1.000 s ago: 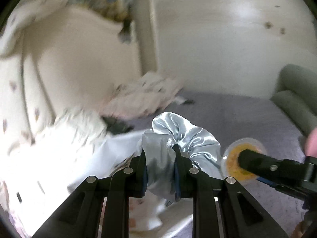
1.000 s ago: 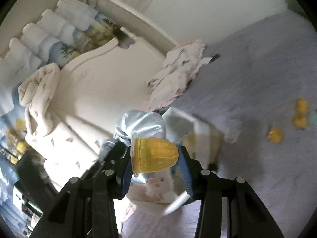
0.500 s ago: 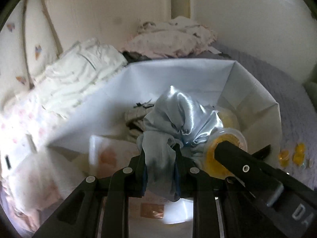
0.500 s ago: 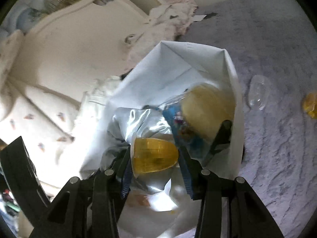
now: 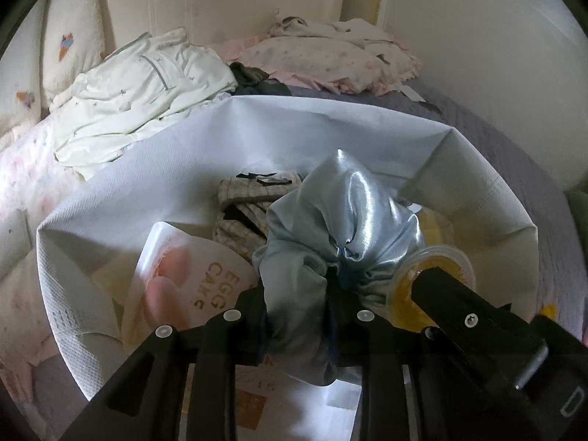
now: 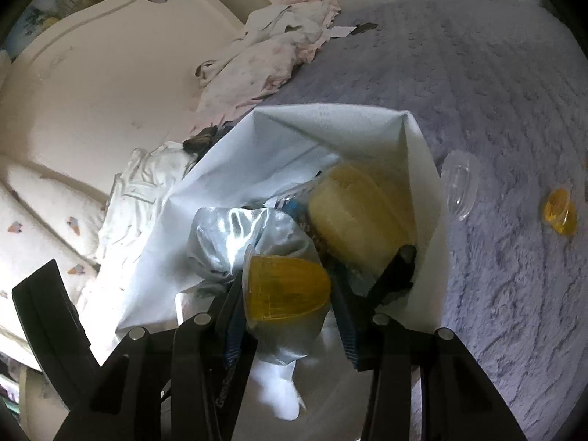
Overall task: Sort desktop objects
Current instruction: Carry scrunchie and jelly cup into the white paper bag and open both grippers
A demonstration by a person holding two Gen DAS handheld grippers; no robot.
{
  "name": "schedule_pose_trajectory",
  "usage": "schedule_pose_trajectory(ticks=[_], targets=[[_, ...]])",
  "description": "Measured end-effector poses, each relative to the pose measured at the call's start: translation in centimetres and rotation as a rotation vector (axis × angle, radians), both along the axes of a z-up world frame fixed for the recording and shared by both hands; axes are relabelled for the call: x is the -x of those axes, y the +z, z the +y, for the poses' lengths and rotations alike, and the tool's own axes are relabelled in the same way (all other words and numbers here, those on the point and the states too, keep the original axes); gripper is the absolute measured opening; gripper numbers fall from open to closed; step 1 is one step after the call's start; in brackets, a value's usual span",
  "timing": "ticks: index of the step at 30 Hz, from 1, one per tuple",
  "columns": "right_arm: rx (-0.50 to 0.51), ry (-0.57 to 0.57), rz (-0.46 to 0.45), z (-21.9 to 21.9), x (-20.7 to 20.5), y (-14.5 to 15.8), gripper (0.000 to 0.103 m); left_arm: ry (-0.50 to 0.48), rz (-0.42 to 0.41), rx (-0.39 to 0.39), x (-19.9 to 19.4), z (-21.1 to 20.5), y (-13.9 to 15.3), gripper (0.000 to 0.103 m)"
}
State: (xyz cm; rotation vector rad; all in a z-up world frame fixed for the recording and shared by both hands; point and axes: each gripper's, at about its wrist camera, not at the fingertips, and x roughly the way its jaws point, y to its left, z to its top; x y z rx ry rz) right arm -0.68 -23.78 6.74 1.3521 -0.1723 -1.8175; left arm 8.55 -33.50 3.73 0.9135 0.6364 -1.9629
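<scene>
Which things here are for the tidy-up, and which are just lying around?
For the job:
silver scrunchie in left gripper
yellow jelly cup in right gripper
white bag

Lying about:
white pyjamas
pink bedclothes

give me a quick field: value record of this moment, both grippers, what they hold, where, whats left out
left gripper: shut on silver satin scrunchie
right gripper: shut on yellow jelly cup
position: both over the open white bag
bag contents: egg cake packet, checked cloth
left on purple bedspread: clear empty cup, another yellow jelly cup
</scene>
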Motion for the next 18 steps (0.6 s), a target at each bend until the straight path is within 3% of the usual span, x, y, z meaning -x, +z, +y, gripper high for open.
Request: schedule_pose_trajectory(ticks=[3,5,8,12,18], targets=[[-0.015,-0.001,0.004,-0.1,0.1,0.1,0.042,0.006,-0.044,0.022,0.2,0.2,0.2,0.039],[-0.049,-0.006,0.019,0.0,0.3,0.3,0.043,0.001,-0.11,0.029,0.6,0.3,0.3,0.063],[-0.06,-0.028,-0.004,0.9,0.9,0.3,0.044,0.001,-0.109,0.042,-0.1,0.0,0.8,0.082],[0.036,-0.035,-0.088,2.3,1.2,0.8,0.055,0.014,-0.047,0.045,-2.0,-0.4,2.6,0.087],[0.055,-0.003,-0.034,2.5,-0.3,3.5,0.063,-0.014,0.003,0.115,-3.7,0.2,5.9,0.089]])
